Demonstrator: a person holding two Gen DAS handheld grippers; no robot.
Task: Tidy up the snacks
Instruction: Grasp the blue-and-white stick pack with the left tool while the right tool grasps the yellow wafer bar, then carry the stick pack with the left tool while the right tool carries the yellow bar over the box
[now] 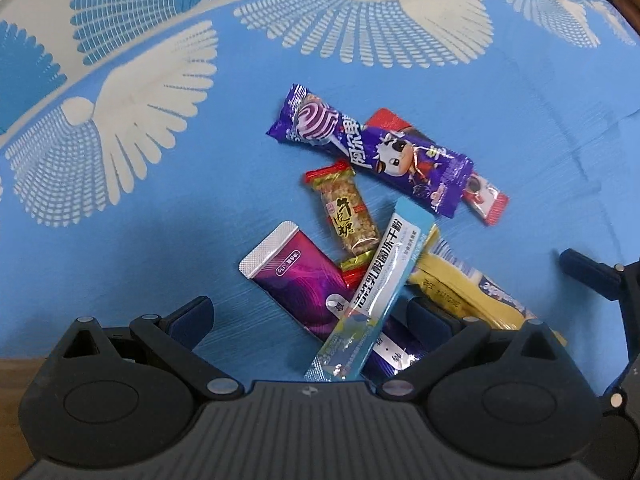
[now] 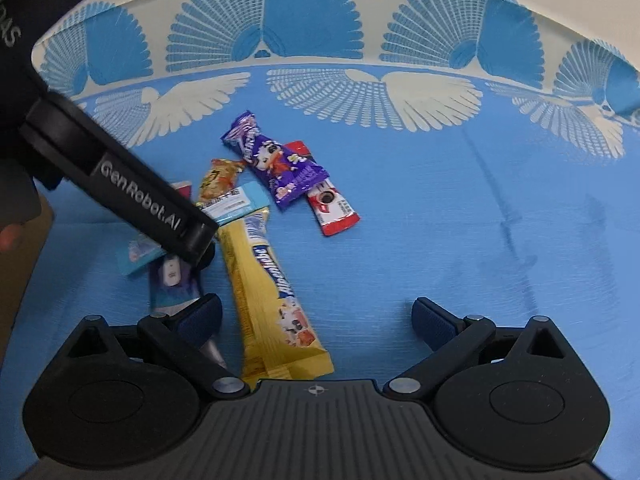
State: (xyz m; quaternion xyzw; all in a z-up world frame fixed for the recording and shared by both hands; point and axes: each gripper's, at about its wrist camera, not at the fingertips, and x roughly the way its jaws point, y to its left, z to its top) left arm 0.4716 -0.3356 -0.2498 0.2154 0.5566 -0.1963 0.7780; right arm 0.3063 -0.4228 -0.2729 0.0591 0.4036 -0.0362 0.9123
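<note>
On the blue-and-cream patterned cloth [image 2: 440, 220], centre-left of the right view, the light, crinkly, slippery snack packets look easiest pinched across their flat middles, largest first: the long yellow foil packet [image 2: 264, 300], half hidden in the left view, lies between the wide-open, empty right gripper [image 2: 316, 316], whereas the left gripper [image 1: 308, 316], equally open and empty, straddles the slim pale-blue sachet [image 1: 372, 300].

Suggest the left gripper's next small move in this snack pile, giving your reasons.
Probably close the left gripper on the light-blue sachet: it lies on top of the pile, over the magenta packet, and runs between the open fingers, so it should lift without dragging others.
</note>
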